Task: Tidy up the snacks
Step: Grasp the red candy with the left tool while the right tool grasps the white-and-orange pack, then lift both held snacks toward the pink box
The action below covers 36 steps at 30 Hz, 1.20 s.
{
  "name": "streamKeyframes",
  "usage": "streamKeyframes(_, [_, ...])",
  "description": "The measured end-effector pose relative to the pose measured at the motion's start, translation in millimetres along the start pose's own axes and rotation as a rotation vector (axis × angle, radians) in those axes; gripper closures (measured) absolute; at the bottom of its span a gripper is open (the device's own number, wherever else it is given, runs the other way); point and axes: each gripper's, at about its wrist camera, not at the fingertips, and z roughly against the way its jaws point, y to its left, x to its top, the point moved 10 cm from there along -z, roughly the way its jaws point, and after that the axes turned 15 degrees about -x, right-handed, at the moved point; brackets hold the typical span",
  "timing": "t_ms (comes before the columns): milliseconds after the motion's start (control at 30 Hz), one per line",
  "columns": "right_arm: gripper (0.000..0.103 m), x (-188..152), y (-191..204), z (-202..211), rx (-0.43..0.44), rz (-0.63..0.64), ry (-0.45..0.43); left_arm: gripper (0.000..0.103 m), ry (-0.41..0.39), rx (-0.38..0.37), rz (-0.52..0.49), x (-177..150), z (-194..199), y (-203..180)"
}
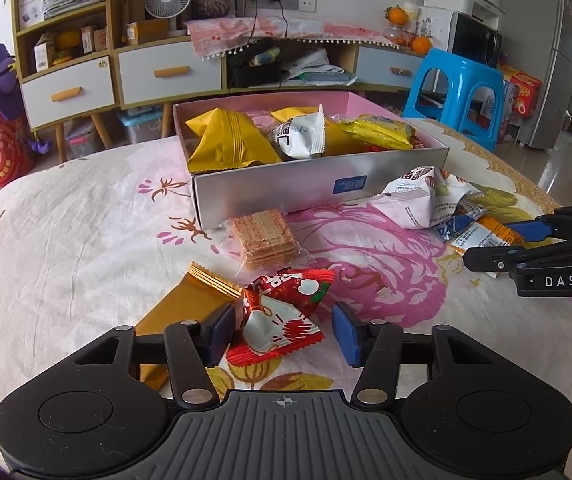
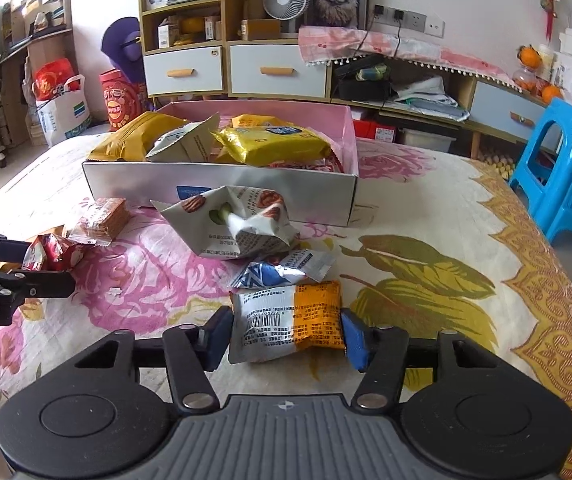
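A silver box with a pink inside (image 1: 269, 188) (image 2: 133, 182) stands on the flowered cloth and holds several snack packs. My left gripper (image 1: 281, 330) is open around a red and white pyramid pack (image 1: 281, 320); its left pad is close to the pack and the right pad is apart. A gold pack (image 1: 189, 304) and a clear cracker pack (image 1: 263, 238) lie close by. My right gripper (image 2: 286, 338) has both pads against an orange and silver pack (image 2: 290, 322) lying on the cloth. A blue pack (image 2: 281, 272) and a crumpled white pack (image 2: 237, 224) lie beyond it.
A blue plastic stool (image 1: 452, 92) (image 2: 562, 168) stands past the table's right edge. A cabinet with drawers (image 1: 165, 72) lines the far wall. The right gripper shows in the left wrist view (image 1: 486, 246), and the left gripper in the right wrist view (image 2: 51, 266).
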Motion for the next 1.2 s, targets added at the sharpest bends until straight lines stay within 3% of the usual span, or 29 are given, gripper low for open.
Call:
streamKeyframes(500, [0.066,2.6,1.7,6.3,0.006,0.001,-0.01,0.071,0.006,-0.012,0.005,1.9,-0.4,-3.1])
streamKeyframes(733, [0.071,6.2,5.2,9.4,0.01,0.012,-0.027,0.071,0.006,-0.015,0.025,4.6,4.2,-1.8])
streamKeyframes(1033, [0.082,12.2,7.3,17.4,0.027,0.027,-0.057,0.071,0.008,-0.022,0.044,9.3,10.9,-1.4])
streamKeyframes(1067, [0.09,12.4,7.3,17.8,0.028,0.027,-0.058,0.071,0.006,-0.023,0.044,9.7,11.8,-1.7])
streamKeyframes(1200, [0.096,16.0,6.0,22.5,0.038,0.014,-0.069,0.071,0.0,-0.024,0.042,10.9,15.9,-1.5])
